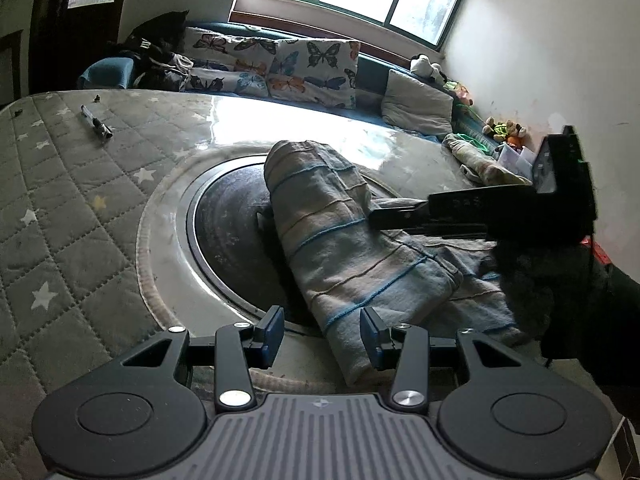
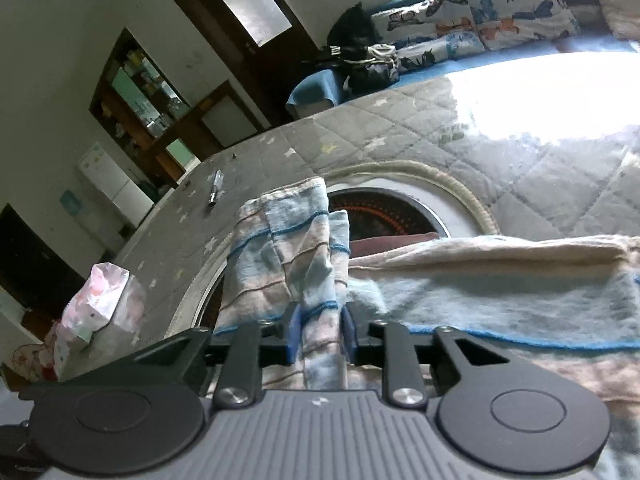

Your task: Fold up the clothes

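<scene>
R gripper (image 2: 320, 330) pinches the garment (image 1: 352, 252) mid-fold; L gripper (image 1: 322, 330) gapes, holding nothing. Cloth looks soft, light, floppy, so grab hems/corners near worktop (image 1: 80, 184) centre.

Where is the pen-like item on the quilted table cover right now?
The pen-like item lies at far upper left in the left wrist view, on the quilted cover, well clear of the striped garment.
</scene>
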`<state>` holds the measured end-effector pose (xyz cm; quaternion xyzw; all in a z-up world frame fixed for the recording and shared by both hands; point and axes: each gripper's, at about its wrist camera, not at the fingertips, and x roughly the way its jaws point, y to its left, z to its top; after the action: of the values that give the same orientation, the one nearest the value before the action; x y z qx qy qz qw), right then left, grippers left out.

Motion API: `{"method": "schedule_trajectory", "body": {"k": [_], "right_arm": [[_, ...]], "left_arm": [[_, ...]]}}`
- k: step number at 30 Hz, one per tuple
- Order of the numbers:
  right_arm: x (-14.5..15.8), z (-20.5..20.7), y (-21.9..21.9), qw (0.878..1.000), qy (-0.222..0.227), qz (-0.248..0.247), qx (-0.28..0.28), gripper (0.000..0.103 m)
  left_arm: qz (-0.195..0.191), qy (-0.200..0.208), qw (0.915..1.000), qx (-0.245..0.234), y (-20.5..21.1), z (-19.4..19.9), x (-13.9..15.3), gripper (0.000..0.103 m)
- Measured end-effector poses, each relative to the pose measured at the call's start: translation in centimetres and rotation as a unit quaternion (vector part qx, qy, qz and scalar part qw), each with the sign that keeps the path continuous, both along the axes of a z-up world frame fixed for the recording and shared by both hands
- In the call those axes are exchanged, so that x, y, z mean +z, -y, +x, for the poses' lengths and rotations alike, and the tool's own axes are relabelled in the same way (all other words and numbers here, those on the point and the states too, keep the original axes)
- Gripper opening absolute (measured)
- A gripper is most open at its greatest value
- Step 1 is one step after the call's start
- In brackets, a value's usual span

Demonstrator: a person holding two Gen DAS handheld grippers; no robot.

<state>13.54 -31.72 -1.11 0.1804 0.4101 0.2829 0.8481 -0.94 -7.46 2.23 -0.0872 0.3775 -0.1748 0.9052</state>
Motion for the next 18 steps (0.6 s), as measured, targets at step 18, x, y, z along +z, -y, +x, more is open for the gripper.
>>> {"method": "schedule_trajectory", "body": {"k": [18], "right_arm": [[5.9, -5.5, 4.0, 0.996, 0.078, 0.008, -0.052, 0.007]], "left_arm": [[-0.001, 0.011, 0.9996, -0.028, 1.9, -0.4, 0.8, 0.046]]}}
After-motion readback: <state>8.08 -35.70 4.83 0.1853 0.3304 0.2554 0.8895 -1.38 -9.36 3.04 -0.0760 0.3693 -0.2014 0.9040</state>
